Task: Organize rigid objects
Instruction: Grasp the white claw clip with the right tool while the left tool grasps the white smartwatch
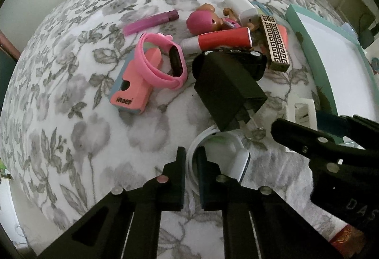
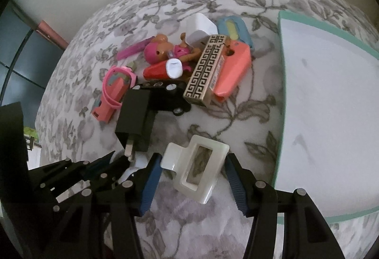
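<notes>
Left wrist view: I see my left gripper (image 1: 190,159) pointing steeply down at the floral cloth (image 1: 71,97), its jaws pinched together on the strap of a white wristband (image 1: 238,159) that loops out on the right of the fingers.
White wristband: it lies just below the black charger (image 1: 227,93), its loop curling between my fingers; its flat face sits to the right of the right finger.
Black charger: long axis runs from upper left to lower right, prongs pointing toward the lower right, close to the wristband.
Right wrist view: my right gripper (image 2: 193,184) straddles a cream hair claw clip (image 2: 197,169); the blue pads stand on either side of it, and I cannot tell whether they touch it.
Hair claw clip: its long axis runs from upper left to lower right, slanted across the gap between my fingers; the lever tabs point to the upper left.
Teal tray (image 2: 281,83): it lies to the right of the clip, its white floor bare.
Pile: beyond both grippers sit a pink watch (image 1: 163,62) resting on a pink case (image 1: 132,90), a purple tube (image 1: 151,22), a doll (image 1: 208,20), a red tube (image 1: 222,41) and a Greek-key patterned box (image 1: 276,42).
Patterned box: in the right wrist view its long axis runs from lower left to upper right, beside a coral case (image 2: 233,71).
</notes>
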{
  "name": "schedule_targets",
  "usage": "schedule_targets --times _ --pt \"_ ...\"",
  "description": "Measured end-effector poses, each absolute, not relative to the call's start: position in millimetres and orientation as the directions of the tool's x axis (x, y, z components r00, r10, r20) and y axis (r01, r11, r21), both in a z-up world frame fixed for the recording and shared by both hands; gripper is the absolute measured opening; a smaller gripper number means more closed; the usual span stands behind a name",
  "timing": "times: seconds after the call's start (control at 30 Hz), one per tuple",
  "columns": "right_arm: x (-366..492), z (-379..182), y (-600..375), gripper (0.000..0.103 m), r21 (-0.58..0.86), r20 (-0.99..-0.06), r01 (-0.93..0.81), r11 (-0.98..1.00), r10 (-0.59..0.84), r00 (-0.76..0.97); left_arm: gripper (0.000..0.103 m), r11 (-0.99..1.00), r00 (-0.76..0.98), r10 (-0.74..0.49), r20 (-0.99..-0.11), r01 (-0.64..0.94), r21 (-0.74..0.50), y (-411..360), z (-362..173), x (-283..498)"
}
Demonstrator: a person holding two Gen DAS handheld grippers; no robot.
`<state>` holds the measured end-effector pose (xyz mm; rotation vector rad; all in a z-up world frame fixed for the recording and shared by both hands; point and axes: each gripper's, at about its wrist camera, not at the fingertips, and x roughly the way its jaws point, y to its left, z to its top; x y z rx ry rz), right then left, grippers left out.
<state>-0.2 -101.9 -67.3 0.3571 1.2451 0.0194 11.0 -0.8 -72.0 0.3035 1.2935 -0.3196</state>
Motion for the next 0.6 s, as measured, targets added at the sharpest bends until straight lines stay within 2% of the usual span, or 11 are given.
schedule_targets --times 0.6 --pt "-12 -53 -113 0.058 0.316 -0.901 0.200 0.927 0.228 0.369 0.007 0.954 0.282 -0.110 -0.953 0.299 -0.022 33 -23 29"
